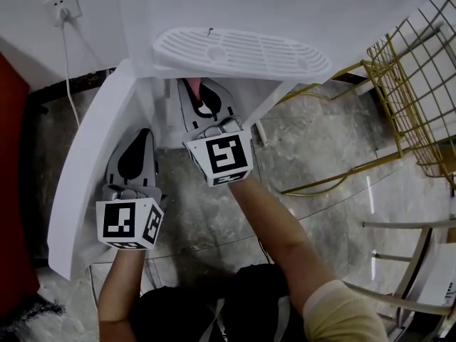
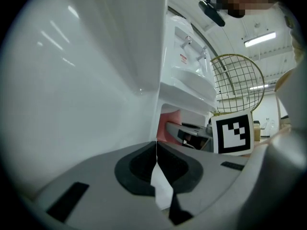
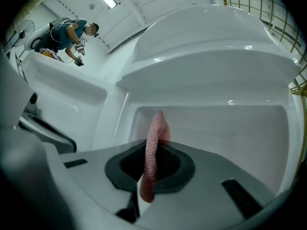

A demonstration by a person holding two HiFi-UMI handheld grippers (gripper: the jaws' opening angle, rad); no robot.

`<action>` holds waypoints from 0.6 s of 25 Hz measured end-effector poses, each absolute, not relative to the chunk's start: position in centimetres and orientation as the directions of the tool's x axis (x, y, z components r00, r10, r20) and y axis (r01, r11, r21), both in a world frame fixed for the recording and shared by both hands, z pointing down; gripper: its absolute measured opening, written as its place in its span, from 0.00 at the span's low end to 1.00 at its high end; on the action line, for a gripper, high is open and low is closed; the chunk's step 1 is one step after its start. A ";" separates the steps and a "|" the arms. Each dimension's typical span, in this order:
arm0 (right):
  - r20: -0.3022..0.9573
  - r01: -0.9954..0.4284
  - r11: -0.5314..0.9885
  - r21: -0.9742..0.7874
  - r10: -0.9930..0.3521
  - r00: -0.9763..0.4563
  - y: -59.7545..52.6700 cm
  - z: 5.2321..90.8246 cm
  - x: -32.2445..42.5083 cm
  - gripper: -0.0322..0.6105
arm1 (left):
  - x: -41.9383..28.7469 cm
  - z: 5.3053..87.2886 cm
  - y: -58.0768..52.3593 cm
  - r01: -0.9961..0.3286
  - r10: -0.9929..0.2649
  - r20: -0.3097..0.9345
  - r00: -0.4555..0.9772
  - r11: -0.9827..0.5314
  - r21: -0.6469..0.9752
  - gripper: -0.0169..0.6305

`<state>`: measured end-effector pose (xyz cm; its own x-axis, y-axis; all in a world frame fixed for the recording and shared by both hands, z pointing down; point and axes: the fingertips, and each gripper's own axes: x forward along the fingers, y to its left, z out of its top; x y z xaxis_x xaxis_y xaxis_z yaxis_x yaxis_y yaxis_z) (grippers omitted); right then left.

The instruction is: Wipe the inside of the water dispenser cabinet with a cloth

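A white water dispenser (image 1: 242, 52) stands ahead with its lower cabinet door (image 1: 89, 184) swung open to the left. My right gripper (image 1: 203, 98) reaches into the cabinet opening and is shut on a pink cloth (image 3: 153, 150), which sticks up between its jaws in front of the white cabinet interior (image 3: 216, 128). A bit of the pink cloth (image 1: 194, 87) shows at the opening in the head view. My left gripper (image 1: 137, 159) sits on the open door's edge; its jaws are closed on that thin white door edge (image 2: 160, 186). The right gripper's marker cube (image 2: 232, 133) shows beyond.
A gold wire rack (image 1: 420, 98) stands to the right of the dispenser. A wall socket (image 1: 63, 7) with a white cable is at upper left. Metal chair legs (image 1: 406, 262) are at lower right on the marble floor. A person (image 3: 72, 30) stands far off.
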<state>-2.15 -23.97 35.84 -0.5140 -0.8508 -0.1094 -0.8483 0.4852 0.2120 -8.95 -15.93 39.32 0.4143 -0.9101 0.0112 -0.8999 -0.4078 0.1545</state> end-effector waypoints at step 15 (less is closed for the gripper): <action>0.004 -0.763 0.620 0.181 -0.777 -0.630 -23.4 39.2 -3.9 0.09 | -8.7 40.0 -15.6 -0.891 -0.902 0.013 0.433 -0.425 0.160 0.05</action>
<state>-3.94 -23.36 39.15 -0.6298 -0.7767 0.0038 -0.7635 0.6200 0.1809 -8.65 -15.60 39.97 0.4325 -0.9015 0.0130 -0.8909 -0.4252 0.1595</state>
